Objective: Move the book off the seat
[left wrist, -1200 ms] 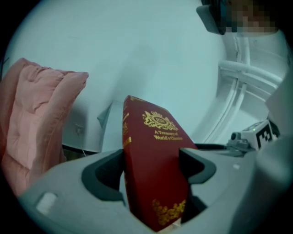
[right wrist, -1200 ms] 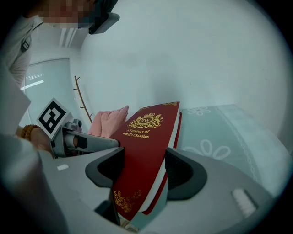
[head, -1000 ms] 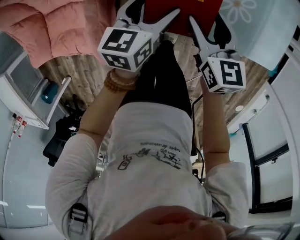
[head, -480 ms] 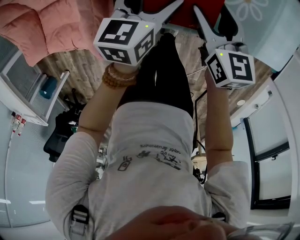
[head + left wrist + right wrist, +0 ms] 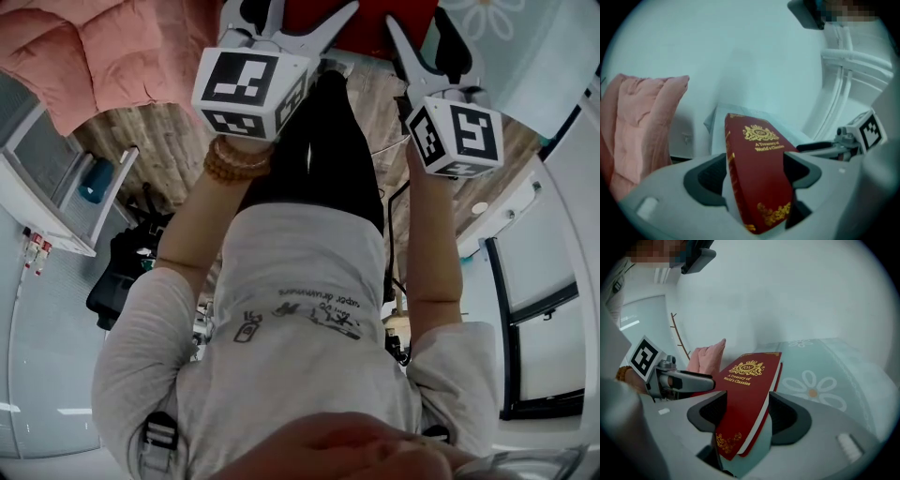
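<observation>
Holding a dark-red hardback book with gold lettering (image 5: 366, 17) up at 12 o'clock of the head view, clamped from two sides and clear of any surface there.

Gripped from 11 o'clock by the left claw (image 5: 302, 26), spread wide, with one pad against the spine side and the other on the front cover. Shown in the left gripper view as the book (image 5: 759, 168) standing on edge and filling the gap between the pads, with the gold crest and title toward 12 o'clock.

Gripped from 1 o'clock by the right claw (image 5: 429, 42), at a middling spread, closed on the front cover and the page-edge side. Shown in the right gripper view as the book (image 5: 749, 394) leaning toward 1 o'clock.

Flanked in the head view by a pink quilted blanket (image 5: 103, 56) at 10 o'clock and by pale blue-green fabric with a white daisy print (image 5: 525, 47) at 2 o'clock, with a wooden plank floor (image 5: 159, 150) showing at 9 o'clock.

Wearing a brown beaded bracelet (image 5: 234, 161) on the left wrist, just below the marker cube.
</observation>
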{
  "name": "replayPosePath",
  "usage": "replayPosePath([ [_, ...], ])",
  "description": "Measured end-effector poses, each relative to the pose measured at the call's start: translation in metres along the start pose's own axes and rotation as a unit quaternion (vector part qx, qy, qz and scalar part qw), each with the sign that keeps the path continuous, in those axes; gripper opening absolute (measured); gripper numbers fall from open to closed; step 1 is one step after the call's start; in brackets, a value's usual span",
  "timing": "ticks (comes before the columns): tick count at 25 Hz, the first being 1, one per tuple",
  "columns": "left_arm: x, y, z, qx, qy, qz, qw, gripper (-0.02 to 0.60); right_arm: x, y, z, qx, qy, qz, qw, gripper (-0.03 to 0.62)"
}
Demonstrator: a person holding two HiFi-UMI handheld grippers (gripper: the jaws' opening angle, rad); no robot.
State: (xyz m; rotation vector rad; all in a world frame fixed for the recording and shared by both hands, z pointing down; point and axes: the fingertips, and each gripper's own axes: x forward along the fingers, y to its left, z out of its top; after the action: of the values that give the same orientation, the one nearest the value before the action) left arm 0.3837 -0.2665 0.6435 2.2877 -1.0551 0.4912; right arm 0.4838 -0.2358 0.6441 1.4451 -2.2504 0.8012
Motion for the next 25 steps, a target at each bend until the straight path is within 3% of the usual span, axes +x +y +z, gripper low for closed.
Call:
replayPosePath([
  [4,-0.020,-0.012,0.019,0.007,-0.008,-0.011,0.9999,0.372,-0.023,0.004,0.020,-0.024,-0.017,-0.011,1.000,0.273],
  [9,-0.051,-0.041,0.062,0.022,-0.040,-0.058,0.9973,0.270,-0.053,0.027,0.065,-0.052,-0.050,0.004,0.997,0.232],
  [14,-0.092,-0.094,0.114,0.053,-0.073,-0.087,0.9921,0.258,-0.112,0.052,0.123,-0.088,-0.094,0.022,0.991,0.175],
  [20,-0.169,-0.141,0.168,0.095,-0.135,-0.100,0.9813,0.136,-0.187,0.103,0.177,-0.111,-0.139,0.050,0.983,0.124],
  [25,-0.220,-0.185,0.211,0.100,-0.176,-0.136,0.9698,0.072,-0.241,0.143,0.220,-0.132,-0.172,0.071,0.974,0.087],
])
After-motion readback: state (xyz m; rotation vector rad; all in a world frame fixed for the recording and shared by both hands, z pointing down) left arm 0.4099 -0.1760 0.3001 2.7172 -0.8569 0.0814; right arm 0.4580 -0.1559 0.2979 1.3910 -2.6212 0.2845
